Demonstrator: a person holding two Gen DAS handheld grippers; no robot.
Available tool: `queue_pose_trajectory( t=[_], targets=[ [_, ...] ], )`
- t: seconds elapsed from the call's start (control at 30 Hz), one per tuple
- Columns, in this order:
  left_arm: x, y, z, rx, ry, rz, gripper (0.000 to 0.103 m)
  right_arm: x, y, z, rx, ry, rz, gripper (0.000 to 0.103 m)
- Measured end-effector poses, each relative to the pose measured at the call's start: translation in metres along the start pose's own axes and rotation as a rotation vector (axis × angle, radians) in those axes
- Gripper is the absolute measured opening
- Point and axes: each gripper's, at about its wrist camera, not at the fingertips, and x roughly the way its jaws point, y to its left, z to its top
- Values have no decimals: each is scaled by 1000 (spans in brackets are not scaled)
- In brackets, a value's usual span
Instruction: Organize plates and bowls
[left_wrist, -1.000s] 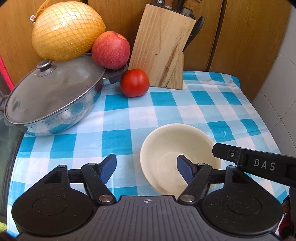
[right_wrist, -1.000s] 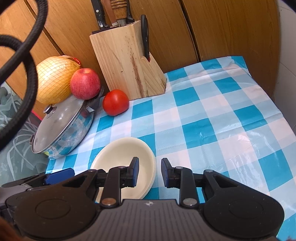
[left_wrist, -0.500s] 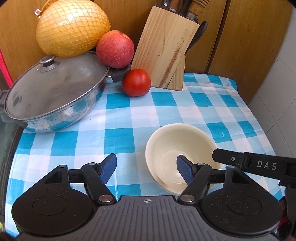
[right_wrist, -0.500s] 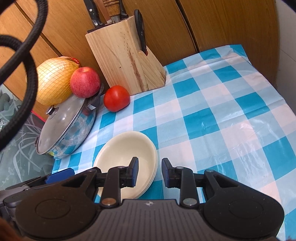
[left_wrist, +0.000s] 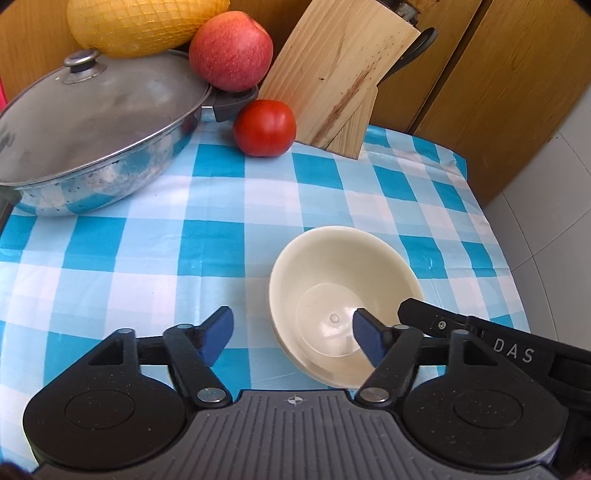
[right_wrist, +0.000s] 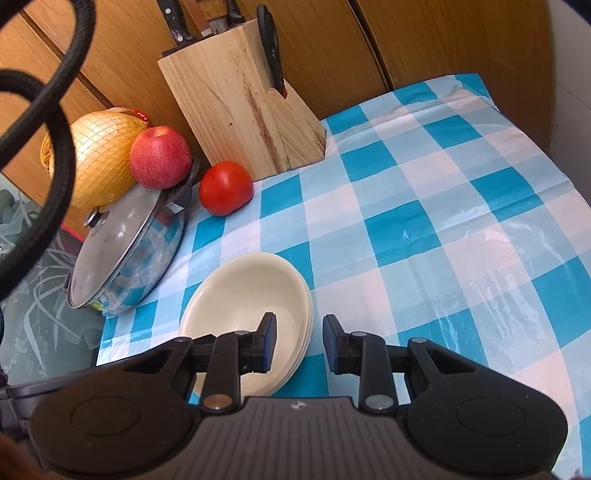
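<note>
The left tongs (left_wrist: 291, 332) point steeply down at the surface (left_wrist: 155, 258) and stand wide; they have just been opening, and their right blue pad (left_wrist: 365, 338) hangs over the hollow of the cream bowls (left_wrist: 343, 280) without touching. The right tongs (right_wrist: 298, 341) also tilt down and stand narrow, with the bowls' right rim between the pads; neither pad seems to press on it. The bowls sit mouth up, near the front of the checked cloth. Their edges show a stack of about three. Behind them are one lidded pan (left_wrist: 96, 136), one apple (left_wrist: 231, 50), one tomato (left_wrist: 265, 127), one netted yellow fruit (right_wrist: 99, 158) and one knife block (right_wrist: 240, 107).
</note>
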Motion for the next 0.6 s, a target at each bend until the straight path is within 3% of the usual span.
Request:
queue_pose_trajectory(
  t=[0.13, 0.27, 0.4, 0.53, 0.6],
  targets=[
    [5, -10, -2, 58, -3, 55, 79, 2, -4, 0, 10, -5, -9, 27],
    [8, -11, -4, 82, 6, 55, 72, 6, -11, 2, 62, 27, 24, 27],
    [5, -7, -3, 66, -31, 67, 88, 4, -9, 3, 56, 19, 20, 27],
    [-2, -1, -1, 38, -59, 29, 96, 4, -9, 3, 60, 21, 25, 27],
    [-3, -2, -1, 43, -62, 56, 101, 4, -8, 2, 55, 21, 24, 27]
  ],
)
